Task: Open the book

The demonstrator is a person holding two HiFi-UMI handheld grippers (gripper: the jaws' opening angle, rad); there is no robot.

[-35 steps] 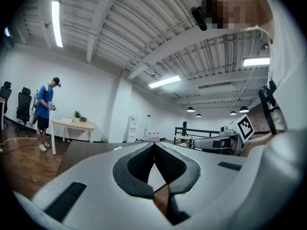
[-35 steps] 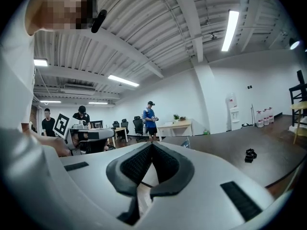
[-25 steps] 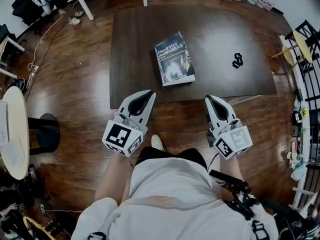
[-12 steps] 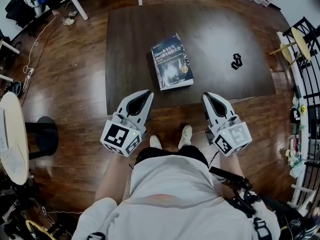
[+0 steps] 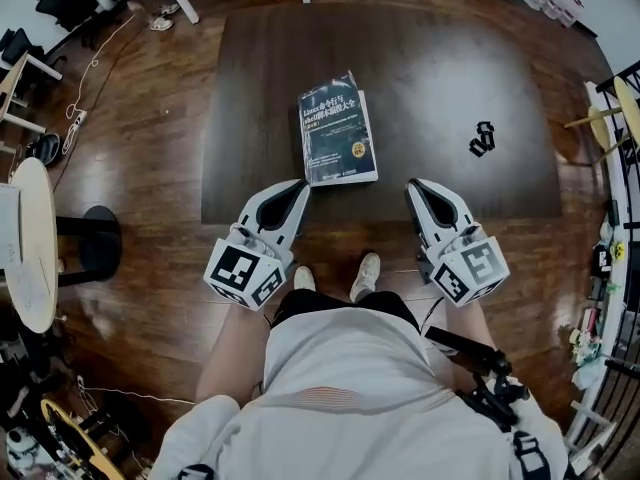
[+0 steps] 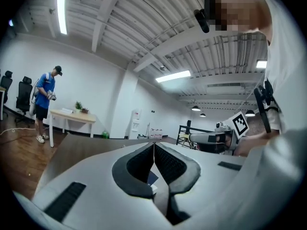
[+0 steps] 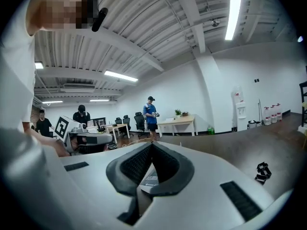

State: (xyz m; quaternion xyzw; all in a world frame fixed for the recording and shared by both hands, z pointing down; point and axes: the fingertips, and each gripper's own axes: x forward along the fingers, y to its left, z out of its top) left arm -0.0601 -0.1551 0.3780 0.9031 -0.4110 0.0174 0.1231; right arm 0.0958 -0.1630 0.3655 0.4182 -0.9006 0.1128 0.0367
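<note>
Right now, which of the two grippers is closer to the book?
The left gripper: its tip is almost at the near left corner of the book; the right gripper stands clear of its right edge.

A dark counter (image 5: 440, 78) stretches ahead of the fingers (image 5: 288, 200), standing on a glossy brown plank floor (image 5: 150, 138). Well to their left is a round white table (image 5: 30, 268), and well to their right a black rack (image 5: 622, 298). Beyond are white walls (image 6: 96, 95), a ribbed ceiling (image 6: 134, 23) with strip lights (image 6: 61, 8), and a pale wooden desk (image 6: 72, 114).

Dark table (image 5: 430, 88) bears closed book (image 5: 337, 128) (plus, perhaps, a black clip (image 5: 483, 138)).
</note>
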